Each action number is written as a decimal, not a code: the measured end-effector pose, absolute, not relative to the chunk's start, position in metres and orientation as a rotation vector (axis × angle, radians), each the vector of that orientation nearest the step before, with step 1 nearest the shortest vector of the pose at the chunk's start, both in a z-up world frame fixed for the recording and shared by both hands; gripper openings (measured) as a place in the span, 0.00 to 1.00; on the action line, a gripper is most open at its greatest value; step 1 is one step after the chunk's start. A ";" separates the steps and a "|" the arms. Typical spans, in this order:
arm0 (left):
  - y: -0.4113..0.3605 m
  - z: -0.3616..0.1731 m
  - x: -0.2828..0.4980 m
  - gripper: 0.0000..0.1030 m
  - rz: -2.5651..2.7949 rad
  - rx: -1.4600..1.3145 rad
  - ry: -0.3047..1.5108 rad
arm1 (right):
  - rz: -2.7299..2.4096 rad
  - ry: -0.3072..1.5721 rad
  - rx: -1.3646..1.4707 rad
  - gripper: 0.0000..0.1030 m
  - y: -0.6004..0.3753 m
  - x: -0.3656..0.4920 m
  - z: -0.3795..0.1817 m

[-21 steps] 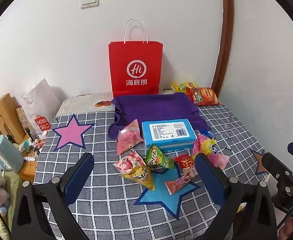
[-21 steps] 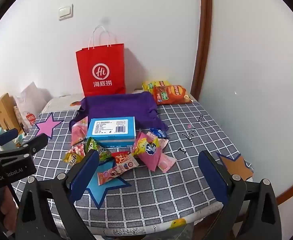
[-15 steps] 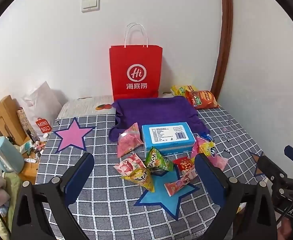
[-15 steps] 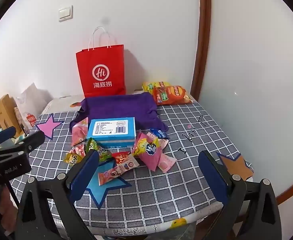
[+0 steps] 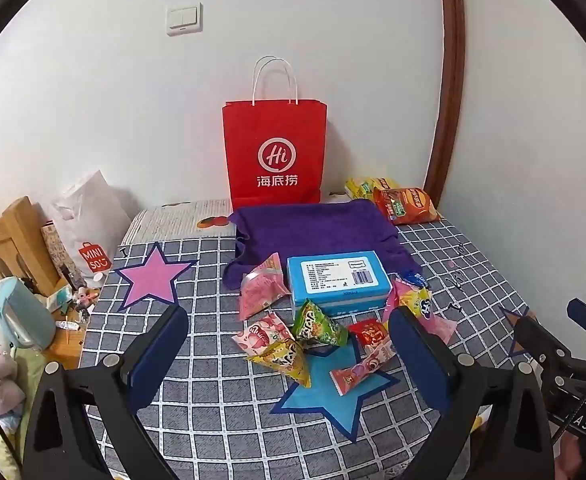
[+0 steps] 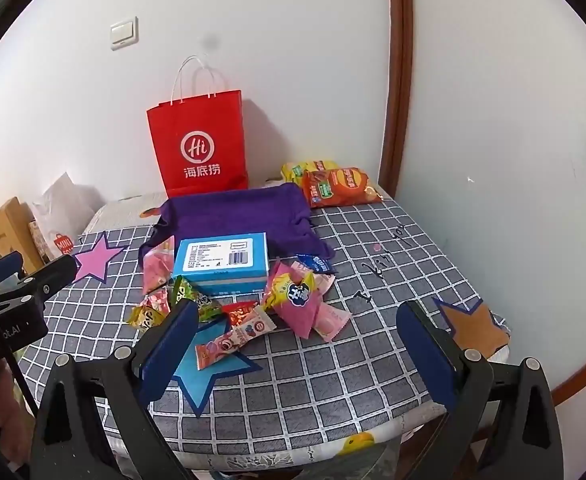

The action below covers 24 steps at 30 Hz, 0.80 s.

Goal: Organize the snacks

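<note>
Several small snack packets [image 5: 293, 340] [image 6: 293, 300] lie scattered around a blue box [image 5: 337, 278] [image 6: 225, 262] in the middle of the checked tablecloth. A purple cloth [image 5: 317, 228] [image 6: 237, 216] lies behind the box, and a red paper bag [image 5: 275, 156] [image 6: 199, 148] stands against the wall. Two chip bags [image 5: 405, 204] [image 6: 337, 186] rest at the back right. My left gripper [image 5: 289, 344] hovers open above the near side of the pile, holding nothing. My right gripper [image 6: 297, 340] is open too, over the table's front, empty. Each gripper shows at the edge of the other's view.
The table [image 5: 197, 408] [image 6: 333, 392] carries paper stars: pink [image 5: 153, 278], blue [image 5: 333, 388], orange [image 6: 473, 320]. A white shopping bag [image 5: 89, 220], a wooden chair and clutter stand left of the table. The wall and a brown door frame [image 6: 397, 80] close off the back.
The left wrist view has tilted slightly, so the table and bag sit a little lower in the picture. The right view is almost unchanged. Both grippers stay open and no snack has moved.
</note>
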<state>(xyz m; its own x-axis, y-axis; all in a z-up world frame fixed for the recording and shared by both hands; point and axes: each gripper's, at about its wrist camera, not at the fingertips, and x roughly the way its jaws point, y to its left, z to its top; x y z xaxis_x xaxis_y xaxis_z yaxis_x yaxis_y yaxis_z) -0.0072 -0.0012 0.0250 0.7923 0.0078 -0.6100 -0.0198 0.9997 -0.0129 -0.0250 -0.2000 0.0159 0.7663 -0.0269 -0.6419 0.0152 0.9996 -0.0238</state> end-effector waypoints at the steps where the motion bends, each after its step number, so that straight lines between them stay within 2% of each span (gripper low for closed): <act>1: -0.002 0.025 -0.006 0.98 0.015 -0.018 0.658 | -0.023 0.698 -0.015 0.95 -0.200 -0.025 0.016; 24: -0.007 0.018 -0.012 0.98 0.017 -0.006 0.651 | -0.028 0.696 -0.006 0.95 -0.203 -0.027 0.014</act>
